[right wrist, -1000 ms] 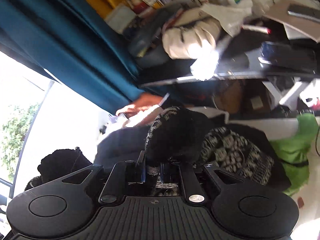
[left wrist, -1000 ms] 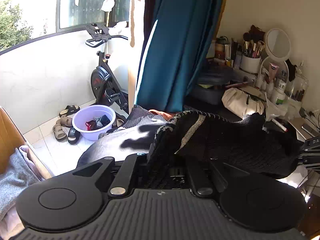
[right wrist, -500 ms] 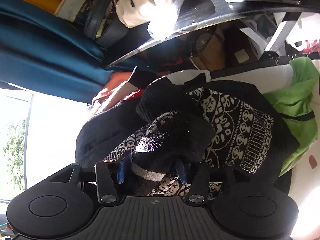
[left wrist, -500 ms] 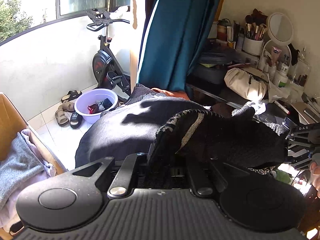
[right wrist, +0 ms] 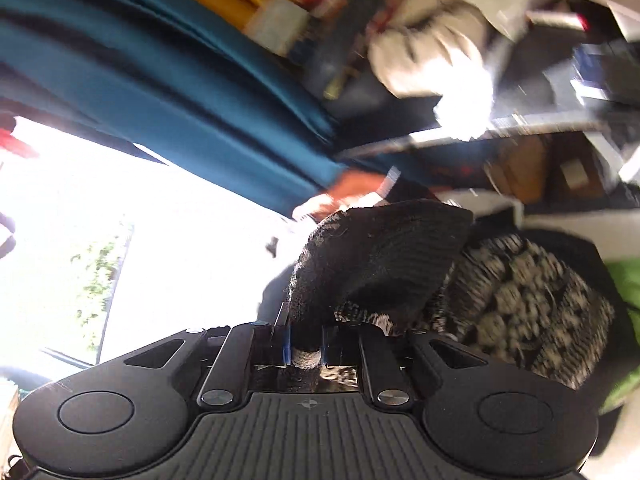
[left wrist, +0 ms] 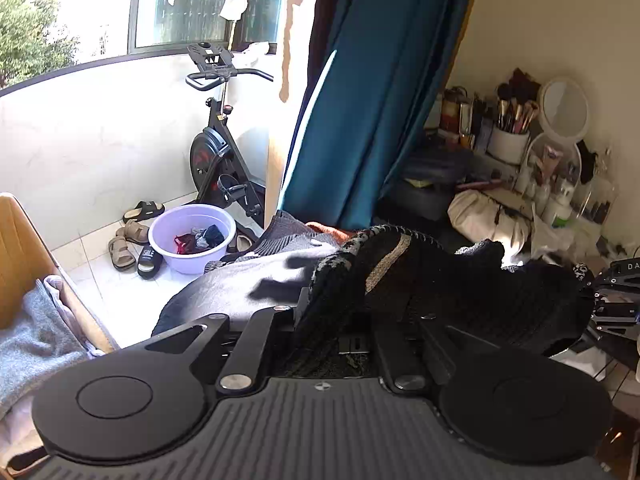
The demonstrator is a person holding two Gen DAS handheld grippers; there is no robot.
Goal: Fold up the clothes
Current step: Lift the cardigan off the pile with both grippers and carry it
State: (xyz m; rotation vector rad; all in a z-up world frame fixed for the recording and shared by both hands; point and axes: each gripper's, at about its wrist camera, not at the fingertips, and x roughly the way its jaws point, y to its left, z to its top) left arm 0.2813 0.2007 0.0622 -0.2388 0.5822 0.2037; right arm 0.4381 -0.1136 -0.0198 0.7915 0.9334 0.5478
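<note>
A black knit sweater (left wrist: 460,288) with a black-and-white patterned part (right wrist: 520,304) is held up between both grippers. My left gripper (left wrist: 352,320) is shut on one edge of it; the knit bunches over its jaws and hides the fingertips. My right gripper (right wrist: 306,344) is shut on another edge of the sweater (right wrist: 380,256), pinched between its blue pads (right wrist: 285,344). The right gripper also shows at the right edge of the left wrist view (left wrist: 616,300). The right wrist view is tilted and blurred.
A dark garment (left wrist: 240,288) lies below the sweater. A teal curtain (left wrist: 380,100) hangs ahead. A cluttered dressing table (left wrist: 520,184) stands right. An exercise bike (left wrist: 224,152), a lilac basin (left wrist: 192,236) and sandals are left. A green garment (right wrist: 624,280) lies right.
Both grippers have lifted with the sweater. The right gripper's jaws, wider half a second ago, have closed on the knit edge, and its view has swung back toward the curtain and table.
</note>
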